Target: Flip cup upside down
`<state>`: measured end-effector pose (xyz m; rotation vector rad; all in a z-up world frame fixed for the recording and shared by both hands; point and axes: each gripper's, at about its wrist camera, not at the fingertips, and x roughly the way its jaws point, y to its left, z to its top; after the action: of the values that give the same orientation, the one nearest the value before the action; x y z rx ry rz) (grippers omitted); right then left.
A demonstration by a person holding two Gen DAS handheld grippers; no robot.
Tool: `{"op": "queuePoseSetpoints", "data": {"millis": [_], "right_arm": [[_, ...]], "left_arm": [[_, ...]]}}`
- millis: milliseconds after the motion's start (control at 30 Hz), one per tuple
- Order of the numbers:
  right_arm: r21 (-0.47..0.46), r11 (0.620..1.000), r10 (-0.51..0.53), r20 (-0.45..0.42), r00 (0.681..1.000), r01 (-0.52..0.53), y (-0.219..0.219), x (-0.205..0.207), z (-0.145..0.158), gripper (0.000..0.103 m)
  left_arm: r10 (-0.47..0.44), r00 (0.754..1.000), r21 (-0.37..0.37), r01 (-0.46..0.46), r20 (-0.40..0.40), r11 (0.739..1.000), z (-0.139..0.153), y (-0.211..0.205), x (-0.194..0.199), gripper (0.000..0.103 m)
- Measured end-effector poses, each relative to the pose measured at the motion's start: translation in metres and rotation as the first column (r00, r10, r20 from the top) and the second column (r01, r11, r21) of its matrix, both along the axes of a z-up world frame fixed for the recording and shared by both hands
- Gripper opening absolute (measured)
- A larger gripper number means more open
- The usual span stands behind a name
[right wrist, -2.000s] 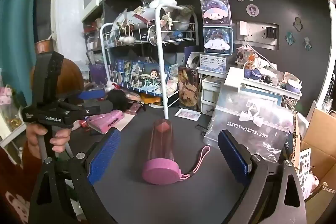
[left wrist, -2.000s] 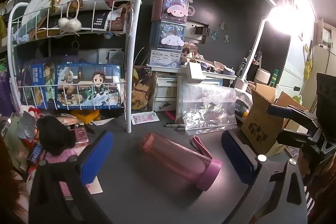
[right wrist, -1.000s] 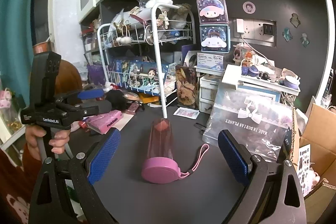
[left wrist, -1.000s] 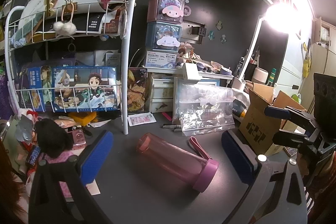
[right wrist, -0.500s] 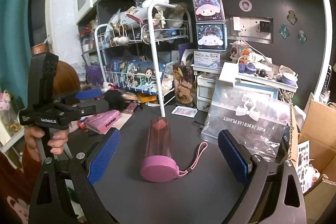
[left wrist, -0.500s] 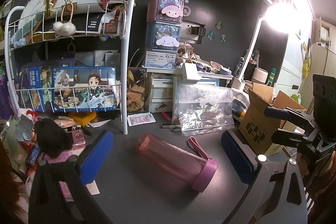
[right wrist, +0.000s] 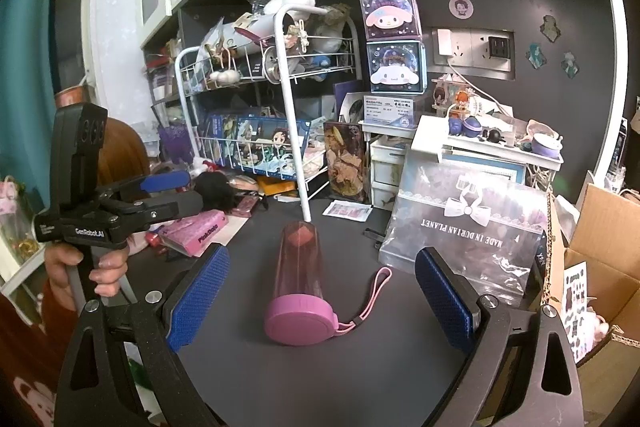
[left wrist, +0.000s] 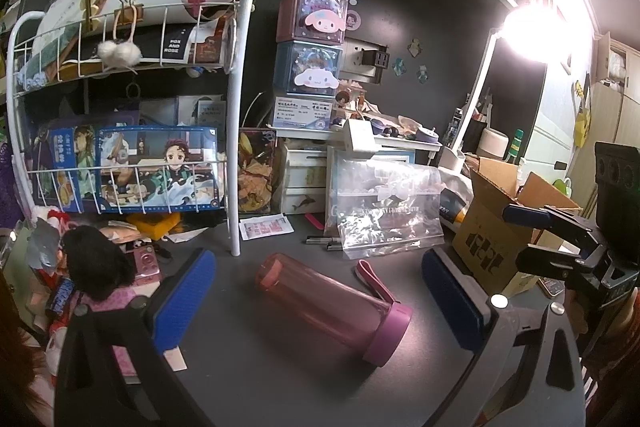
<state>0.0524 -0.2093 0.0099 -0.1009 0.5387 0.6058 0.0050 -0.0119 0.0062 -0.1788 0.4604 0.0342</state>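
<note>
Cup (right wrist: 298, 291) on side; right tongs (right wrist: 322, 301) agape, level, straddling it.

The cup (right wrist: 300, 259) was see-through pink plastic, smooth and a bit shiny, with a matt pink lid (right wrist: 298, 323) and a soft cloth strap (right wrist: 370, 291). The tabletop (right wrist: 320, 379) was dark grey and matt. Each claw had blue bumpy rubber pads (right wrist: 198, 301) on black matt plastic arms. The rack (right wrist: 292, 107) was white painted metal wire. The bag (right wrist: 464, 227) was clear shiny plastic. The box (left wrist: 496, 227) was brown rough cardboard.
</note>
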Motion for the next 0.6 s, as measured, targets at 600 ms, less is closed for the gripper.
{"op": "queuePoseSetpoints", "data": {"millis": [600], "right_arm": [[0.001,1.000,0.002,-0.005,1.000,-0.002,-0.0007,-0.0010,0.0002,0.094]], "left_arm": [[-0.005,1.000,-0.003,0.005,0.011,1.000,0.0006,-0.0035,-0.0049,0.102]]}}
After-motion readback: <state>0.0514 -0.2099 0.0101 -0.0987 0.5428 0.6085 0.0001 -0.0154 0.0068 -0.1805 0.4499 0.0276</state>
